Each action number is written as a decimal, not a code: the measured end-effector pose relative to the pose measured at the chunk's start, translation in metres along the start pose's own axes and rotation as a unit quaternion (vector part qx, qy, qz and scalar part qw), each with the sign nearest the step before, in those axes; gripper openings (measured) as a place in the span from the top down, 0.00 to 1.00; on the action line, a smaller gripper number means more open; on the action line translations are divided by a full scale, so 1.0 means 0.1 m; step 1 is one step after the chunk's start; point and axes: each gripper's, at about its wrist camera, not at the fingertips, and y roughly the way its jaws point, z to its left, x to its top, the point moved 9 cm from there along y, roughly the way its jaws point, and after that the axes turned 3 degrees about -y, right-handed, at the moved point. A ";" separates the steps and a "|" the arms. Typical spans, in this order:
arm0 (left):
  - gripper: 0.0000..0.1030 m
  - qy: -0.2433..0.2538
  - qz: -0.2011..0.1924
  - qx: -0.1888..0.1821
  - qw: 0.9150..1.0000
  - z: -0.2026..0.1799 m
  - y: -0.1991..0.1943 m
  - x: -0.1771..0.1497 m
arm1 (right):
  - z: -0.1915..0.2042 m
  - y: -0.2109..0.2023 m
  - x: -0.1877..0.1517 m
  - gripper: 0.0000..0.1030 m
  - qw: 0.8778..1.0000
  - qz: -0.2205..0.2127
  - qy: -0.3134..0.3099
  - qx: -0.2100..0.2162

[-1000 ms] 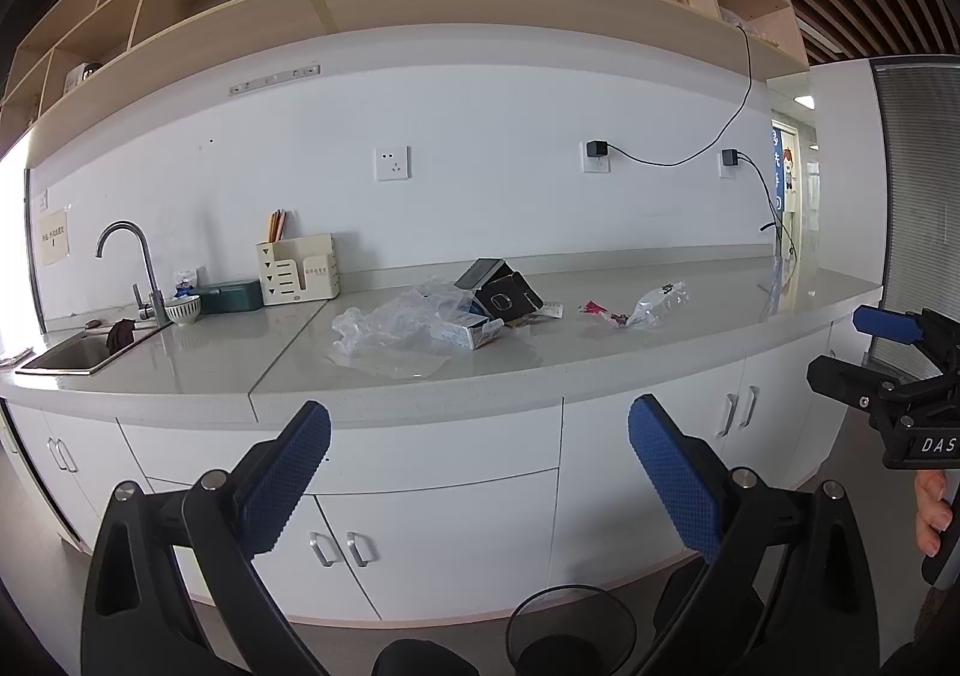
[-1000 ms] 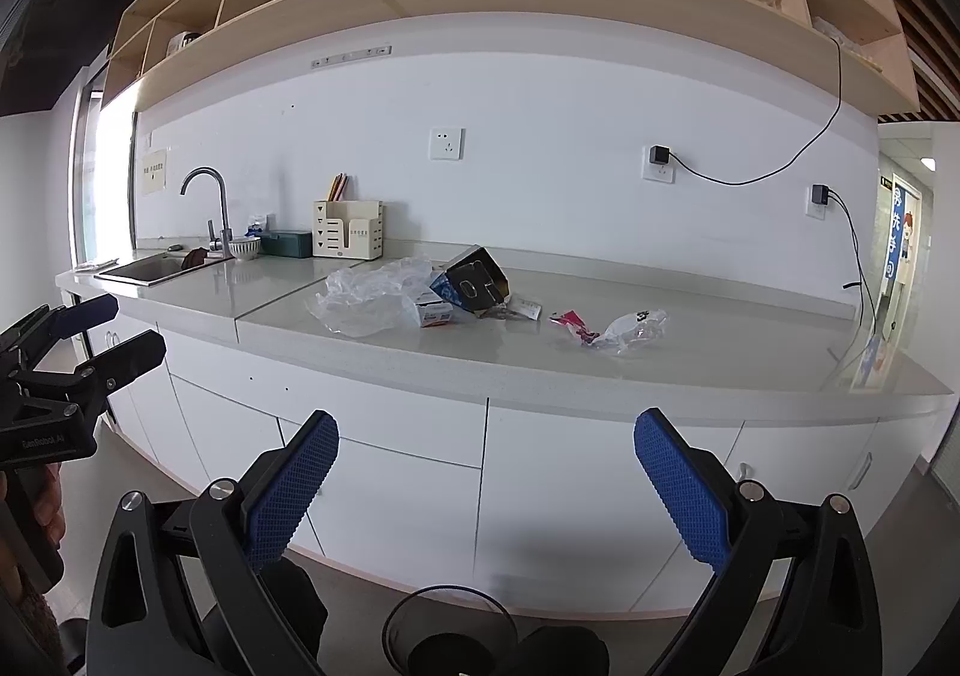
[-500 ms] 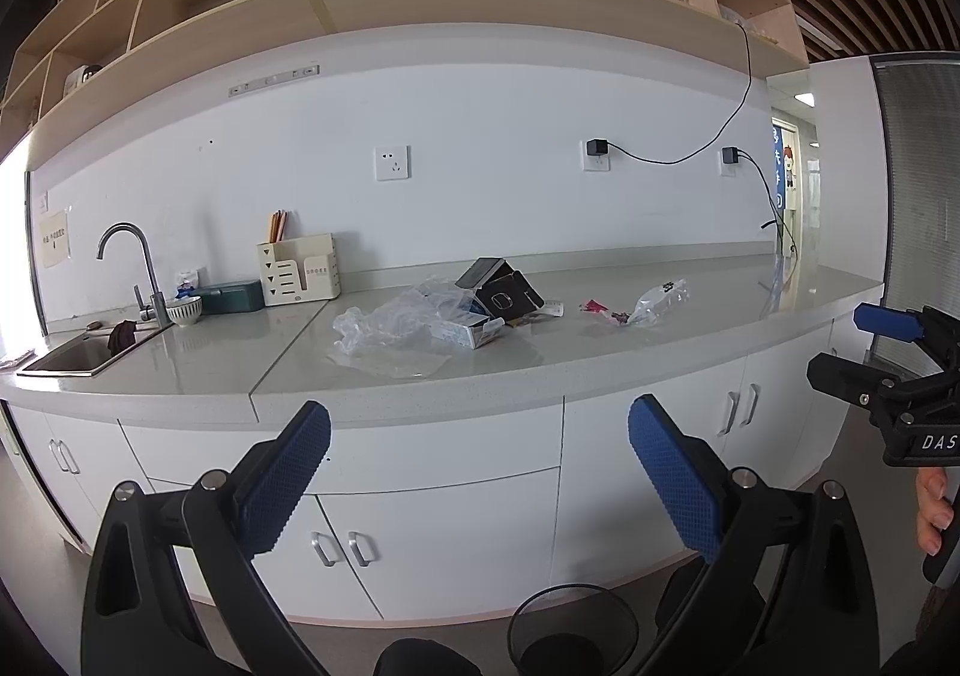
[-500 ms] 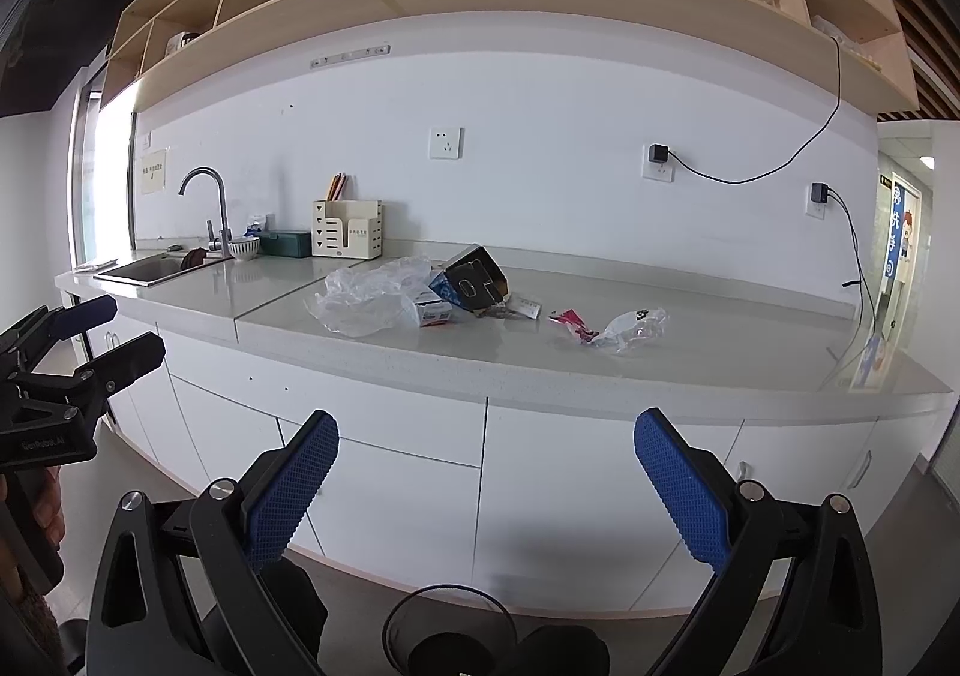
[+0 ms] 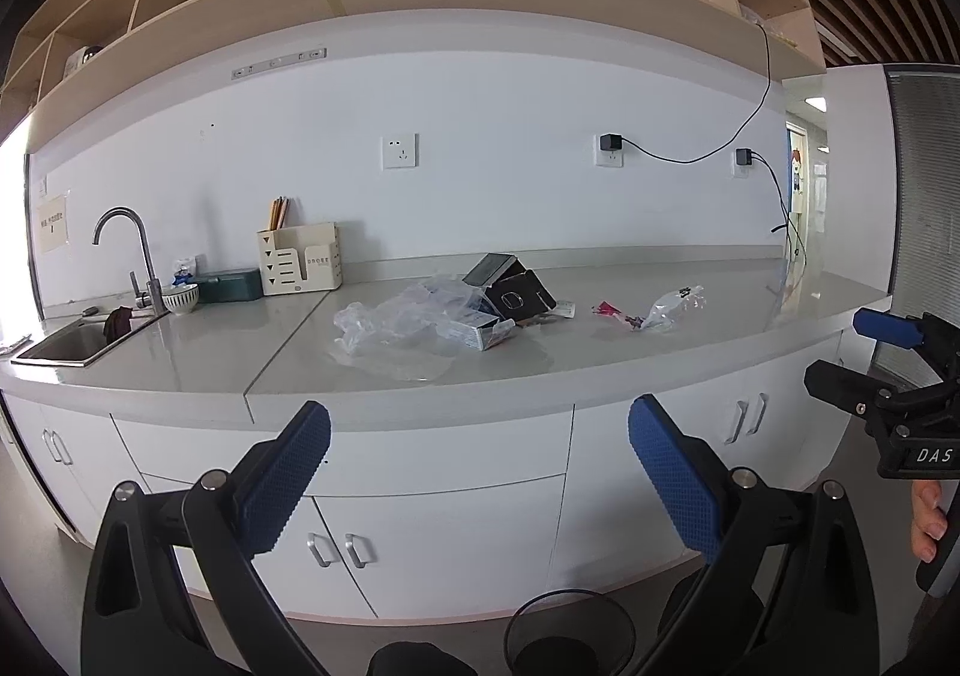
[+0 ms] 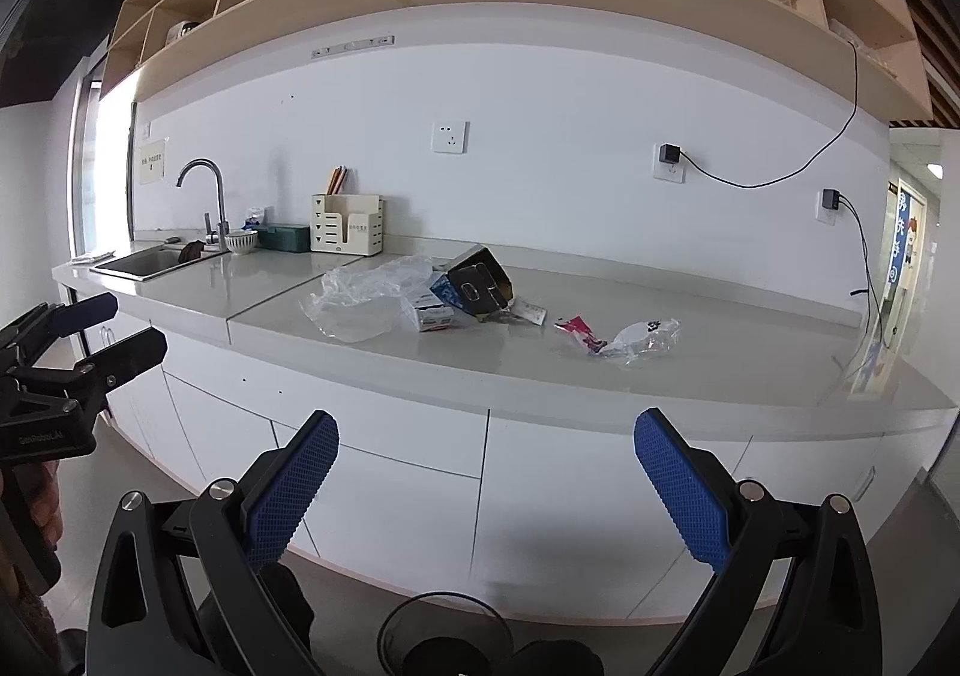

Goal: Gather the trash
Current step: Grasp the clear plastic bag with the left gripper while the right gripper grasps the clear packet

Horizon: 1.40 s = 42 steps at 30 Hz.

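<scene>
Trash lies on the grey counter (image 5: 180, 358): a crumpled clear plastic bag (image 5: 396, 325) (image 6: 366, 295), a small white and blue box (image 5: 489, 331) (image 6: 435, 316), a tipped black carton (image 5: 510, 292) (image 6: 477, 283), a red wrapper (image 5: 609, 309) (image 6: 576, 331) and a clear crinkled wrapper (image 5: 672, 307) (image 6: 645, 337). My left gripper (image 5: 480, 454) and right gripper (image 6: 486, 466) are both open and empty, held in front of the counter, well short of the trash. A black round bin (image 5: 570, 631) (image 6: 444, 634) stands on the floor below.
A sink (image 5: 66, 343) with a tap (image 5: 129, 250), a bowl (image 5: 180, 297), a green box (image 5: 231, 285) and a cream utensil holder (image 5: 300, 259) are at the left. White cabinet doors (image 5: 420, 526) are under the counter. Cables hang from wall plugs (image 5: 611, 143) at right.
</scene>
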 end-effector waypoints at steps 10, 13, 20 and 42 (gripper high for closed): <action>0.04 -0.024 0.046 0.012 0.999 0.30 0.91 0.11 | -0.39 0.82 0.16 0.03 0.998 0.036 0.044 0.014; 0.04 -0.036 0.057 0.011 0.998 0.38 1.25 0.15 | -0.57 1.10 0.21 0.03 0.998 0.041 0.048 0.008; 0.04 -0.041 0.082 0.018 0.996 0.50 2.01 0.11 | -0.98 1.85 0.27 0.03 0.998 0.056 0.029 -0.024; 0.04 0.023 0.166 -0.003 0.986 1.05 3.89 0.07 | -2.06 3.69 -0.15 0.03 0.990 0.114 0.068 -0.049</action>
